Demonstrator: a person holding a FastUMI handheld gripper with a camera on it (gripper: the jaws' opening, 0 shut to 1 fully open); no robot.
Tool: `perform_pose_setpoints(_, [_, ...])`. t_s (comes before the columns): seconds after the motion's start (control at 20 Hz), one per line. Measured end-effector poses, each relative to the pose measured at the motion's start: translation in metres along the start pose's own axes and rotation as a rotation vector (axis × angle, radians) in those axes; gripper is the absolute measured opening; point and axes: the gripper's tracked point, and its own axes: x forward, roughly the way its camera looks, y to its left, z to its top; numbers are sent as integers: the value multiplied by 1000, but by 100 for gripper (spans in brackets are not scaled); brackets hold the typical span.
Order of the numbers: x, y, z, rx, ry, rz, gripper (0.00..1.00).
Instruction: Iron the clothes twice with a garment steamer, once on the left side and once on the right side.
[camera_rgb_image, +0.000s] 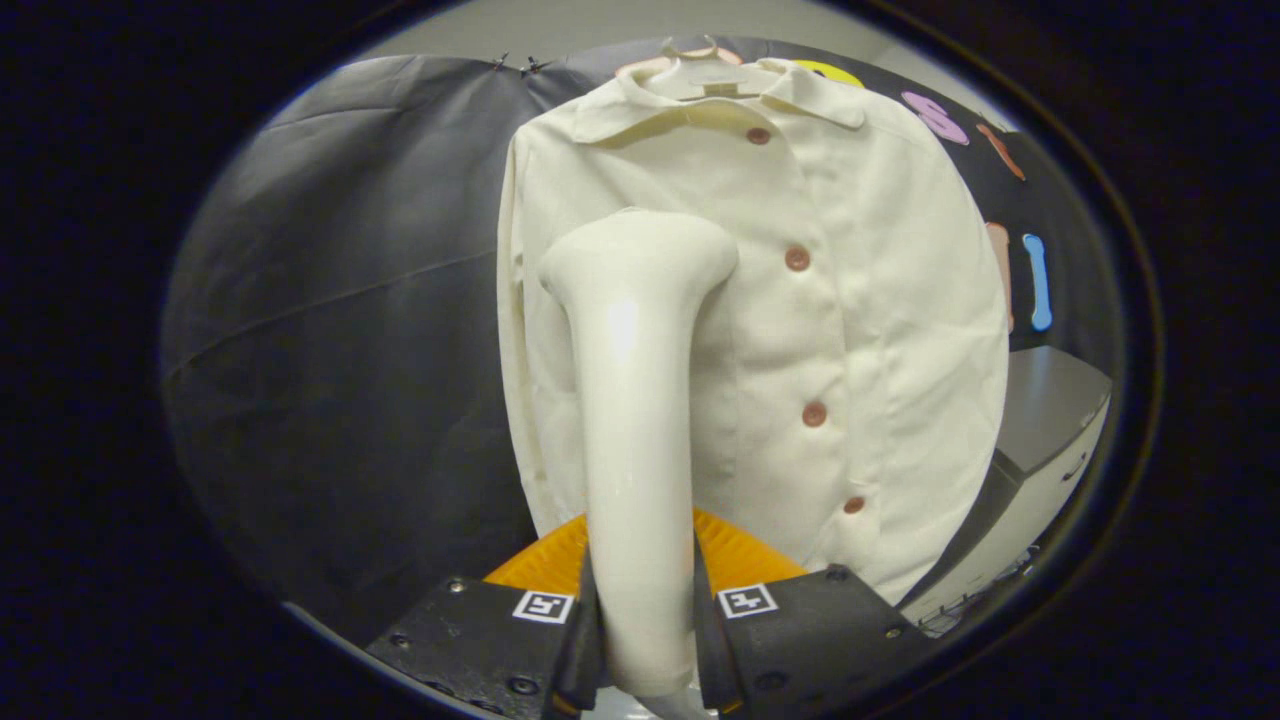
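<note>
— Cream cotton, is it, that shirt (800, 300) ahead of you?

— It looks so. It hangs on a hanger (700, 75) against the dark booth wall, buttoned down the front, collar at the far top. My gripper (645, 630) has its jaws pinched on the handle of the garment steamer (635, 400), one on each flank, and the steamer stands upright between them, its head lying over the shirt's left front panel, left of the button row.

— So which step are you on?

— I judge it the left-side pass. The head sits high on that panel, below the collar. Whether it touches the cloth I cannot tell.

— And next?

— A steady run along that panel, head flat to the fabric, my pinch firm so the handle does not twist. Then across the buttons to the right side. Something orange (740, 555) lies near, just beyond my jaws, and a pale cabinet (1050, 440) stands to the right of the shirt.
</note>
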Motion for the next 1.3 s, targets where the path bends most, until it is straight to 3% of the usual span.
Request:
perform_pose_setpoints(0.75, [22, -12, -120, 75, 245, -15, 37])
perform_pose_setpoints(1.3, [11, -6, -192, 109, 380, -18, 36])
